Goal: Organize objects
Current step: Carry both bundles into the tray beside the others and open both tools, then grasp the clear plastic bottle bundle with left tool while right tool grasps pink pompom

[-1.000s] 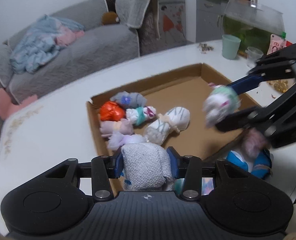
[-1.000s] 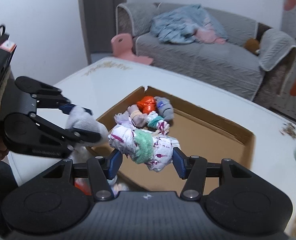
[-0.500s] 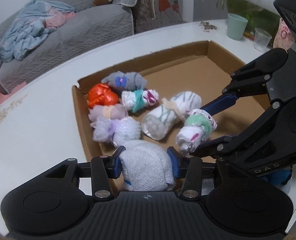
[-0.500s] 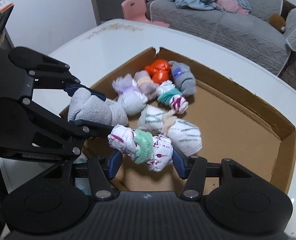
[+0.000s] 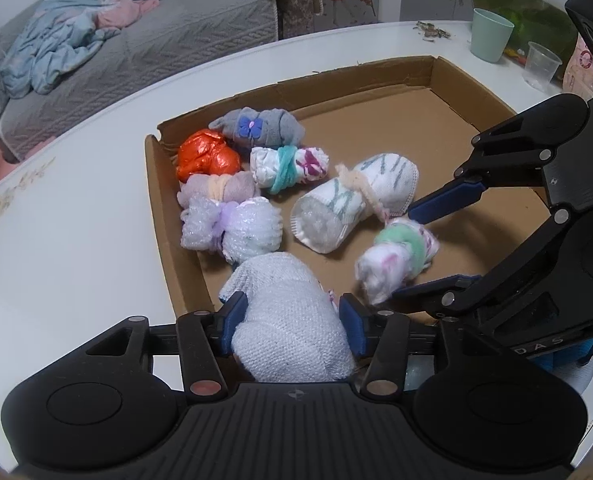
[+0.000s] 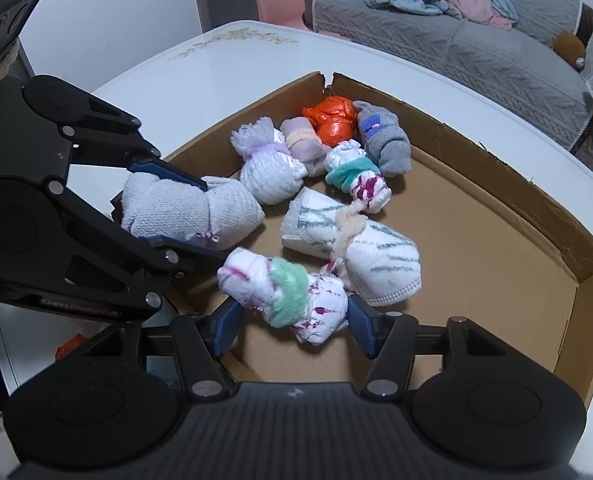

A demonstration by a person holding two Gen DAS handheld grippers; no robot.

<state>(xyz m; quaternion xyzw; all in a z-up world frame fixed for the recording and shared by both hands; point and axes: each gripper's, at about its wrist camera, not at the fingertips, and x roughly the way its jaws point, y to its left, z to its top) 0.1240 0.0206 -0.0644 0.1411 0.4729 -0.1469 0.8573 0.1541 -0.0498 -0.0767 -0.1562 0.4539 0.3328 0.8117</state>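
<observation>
Both lowered into the cardboard tray (image 6: 448, 128), jaws just eased apart. Right gripper (image 6: 292, 322) loose around green-banded bundle (image 6: 284, 294), long axis crosswise; left gripper (image 5: 290, 320) slack around grey knit bundle (image 5: 284, 316), at nine o'clock.

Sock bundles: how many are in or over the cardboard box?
8. Six lie inside the cardboard box: orange, grey, teal-banded, mauve, lilac-tied, striped. Two sit between gripper fingers: knit, green-banded. More may be hidden.

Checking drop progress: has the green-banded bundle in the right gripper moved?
Yes. The green-banded bundle came down into the cardboard box, beside the striped bundle.
</observation>
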